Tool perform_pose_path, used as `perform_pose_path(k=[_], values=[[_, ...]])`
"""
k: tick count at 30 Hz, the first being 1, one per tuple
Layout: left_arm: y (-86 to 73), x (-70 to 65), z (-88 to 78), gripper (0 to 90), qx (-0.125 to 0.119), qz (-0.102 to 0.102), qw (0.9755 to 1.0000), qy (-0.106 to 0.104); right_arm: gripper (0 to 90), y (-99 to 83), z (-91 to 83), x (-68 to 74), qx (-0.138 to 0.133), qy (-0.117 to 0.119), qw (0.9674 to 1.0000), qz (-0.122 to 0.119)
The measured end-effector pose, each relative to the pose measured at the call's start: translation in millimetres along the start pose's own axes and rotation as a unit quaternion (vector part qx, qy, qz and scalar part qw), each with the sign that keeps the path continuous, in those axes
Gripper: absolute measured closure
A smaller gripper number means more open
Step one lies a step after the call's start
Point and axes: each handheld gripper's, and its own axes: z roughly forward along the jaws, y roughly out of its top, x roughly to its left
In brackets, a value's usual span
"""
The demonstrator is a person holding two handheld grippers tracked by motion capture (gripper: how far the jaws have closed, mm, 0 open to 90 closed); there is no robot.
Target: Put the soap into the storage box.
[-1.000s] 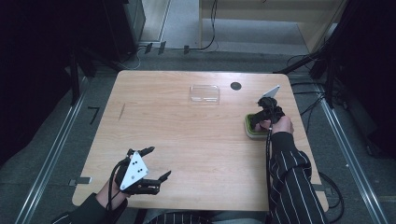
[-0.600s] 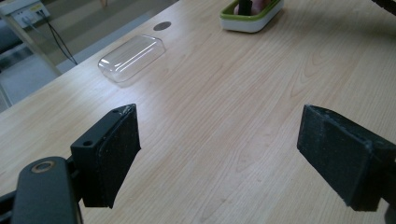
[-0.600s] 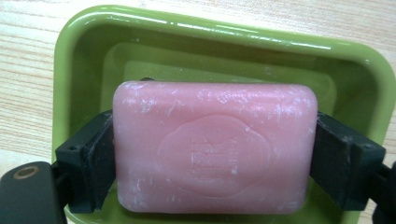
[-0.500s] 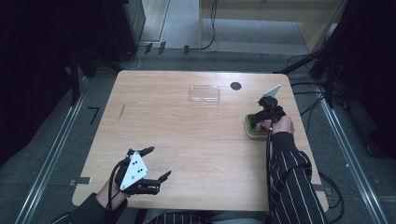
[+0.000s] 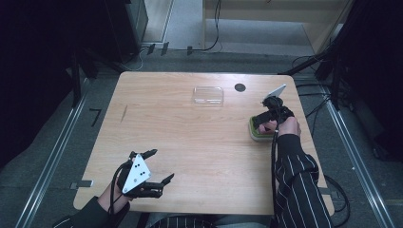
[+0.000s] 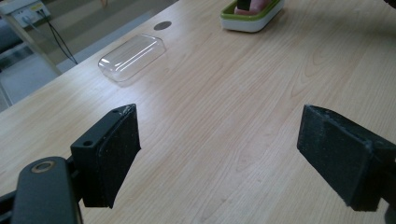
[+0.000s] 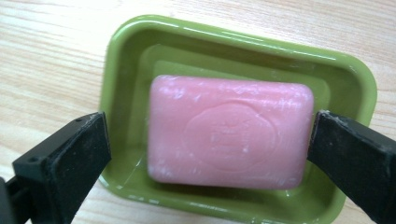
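glossy green plastic dish (image 7: 122, 60), waxy pink soap (image 7: 229, 130), matt wooden table (image 5: 190, 137)

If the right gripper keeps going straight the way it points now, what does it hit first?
Most likely the pink soap bar lying in the green soap dish. The right gripper points down at it, its jaws having just opened to straddle the bar's two ends. Depth is unclear, so a jaw might meet the dish first.

A clear, shallow plastic lid (image 5: 207, 95) lies upside-up on the light wooden bench (image 5: 190, 142), towards its far edge and well apart from everything else. Just beside it sits a small round dark spot (image 5: 240, 87), perhaps a cable hole. Black cables (image 5: 209, 45) trail across the grey floor (image 5: 237, 38) beyond.
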Motion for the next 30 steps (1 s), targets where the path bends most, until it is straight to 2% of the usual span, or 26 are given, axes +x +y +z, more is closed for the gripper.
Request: perform_pose_path(k=[5,16,22,30], values=[[-0.3,0.2,-0.4,14.0,-0.002,-0.003,1.0000,0.002,0.0,-2.7,-6.3,4.3,-0.003,0.007,0.9999,-0.007],[0.0,-0.2,-0.1,14.0,-0.001,-0.002,1.0000,0.000,0.0,-15.3,-18.3,12.3,0.015,0.016,0.9996,-0.018],[-0.1,-0.1,-0.3,14.0,-0.002,-0.003,1.0000,0.001,0.0,-25.8,-23.6,21.5,0.023,0.013,0.9990,-0.036],[-0.1,0.0,-0.3,14.0,-0.003,-0.003,1.0000,0.001,0.0,-38.0,-30.7,27.7,0.026,0.011,0.9985,-0.046]])
